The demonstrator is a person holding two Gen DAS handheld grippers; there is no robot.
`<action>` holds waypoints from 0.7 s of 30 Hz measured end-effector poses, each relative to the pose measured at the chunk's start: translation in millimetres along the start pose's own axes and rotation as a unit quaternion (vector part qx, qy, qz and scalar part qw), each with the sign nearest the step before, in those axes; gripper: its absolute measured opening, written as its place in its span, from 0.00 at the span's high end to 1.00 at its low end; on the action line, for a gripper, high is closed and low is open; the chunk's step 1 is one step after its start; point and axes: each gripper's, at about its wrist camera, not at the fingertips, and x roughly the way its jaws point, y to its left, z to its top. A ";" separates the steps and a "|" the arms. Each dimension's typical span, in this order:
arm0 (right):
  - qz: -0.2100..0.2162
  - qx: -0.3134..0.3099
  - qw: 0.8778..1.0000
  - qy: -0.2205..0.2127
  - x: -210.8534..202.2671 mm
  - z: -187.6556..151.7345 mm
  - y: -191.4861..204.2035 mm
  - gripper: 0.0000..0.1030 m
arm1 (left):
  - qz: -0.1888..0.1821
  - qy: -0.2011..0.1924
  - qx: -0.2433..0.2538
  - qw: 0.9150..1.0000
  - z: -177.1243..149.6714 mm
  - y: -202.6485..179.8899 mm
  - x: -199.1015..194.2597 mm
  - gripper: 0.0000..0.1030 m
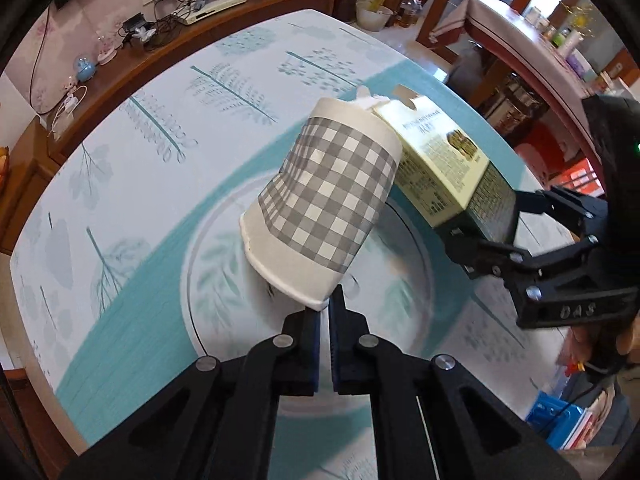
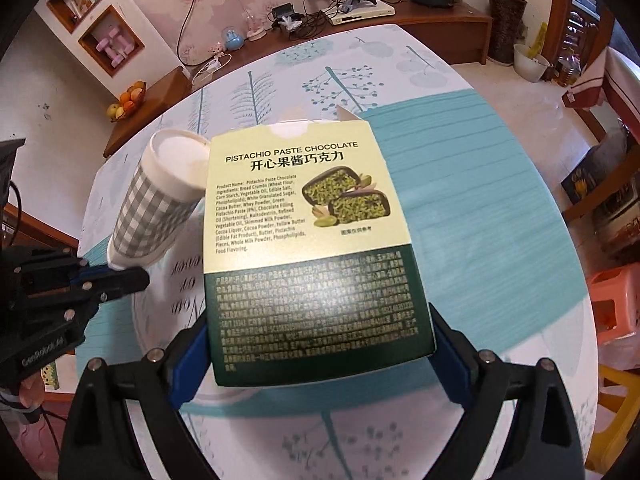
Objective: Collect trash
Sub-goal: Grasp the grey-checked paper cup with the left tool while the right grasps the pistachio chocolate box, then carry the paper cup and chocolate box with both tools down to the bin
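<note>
My left gripper (image 1: 326, 304) is shut on the edge of a grey-checked paper cup (image 1: 328, 204), which hangs tilted above the table; a bit of white paper (image 1: 370, 100) shows at its far end. Beside it on the right, my right gripper (image 1: 496, 216) is shut on the dark green end of a pistachio chocolate box (image 1: 436, 160). In the right wrist view the box (image 2: 312, 240) fills the middle, clamped by the right gripper (image 2: 320, 344), with the cup (image 2: 160, 200) touching its left side and the left gripper (image 2: 132, 276) below the cup.
Below lies a round table with a teal and white leaf-print cloth (image 1: 132, 184) and a glass turntable (image 1: 208, 264). A wooden sideboard (image 2: 440, 16) with cables stands behind. A fruit basket (image 2: 128, 100), a pink stool (image 2: 616, 300) and a second table (image 1: 532, 36) are around.
</note>
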 end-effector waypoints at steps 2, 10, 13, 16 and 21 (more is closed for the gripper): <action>0.001 0.004 1.000 -0.001 -6.4 -7.2 -1.3 0.08 | -0.004 0.001 0.001 1.000 -11.8 -8.6 -6.4 0.98; 0.021 0.011 1.000 -0.004 -34.9 -43.1 -7.2 0.09 | -0.009 -0.020 -0.003 1.000 -54.2 -46.0 -44.8 0.99; 0.030 0.001 1.000 -0.006 -46.6 -57.7 -8.6 0.09 | -0.005 -0.029 -0.006 1.000 -69.3 -63.6 -59.3 0.98; 0.042 -0.015 0.999 -0.011 -60.7 -72.1 -13.2 0.09 | 0.002 -0.042 -0.020 0.999 -86.4 -82.1 -73.1 0.98; 0.065 -0.057 0.996 -0.024 -91.9 -98.3 -21.7 0.09 | 0.019 -0.072 -0.060 0.995 -122.6 -124.3 -98.3 0.98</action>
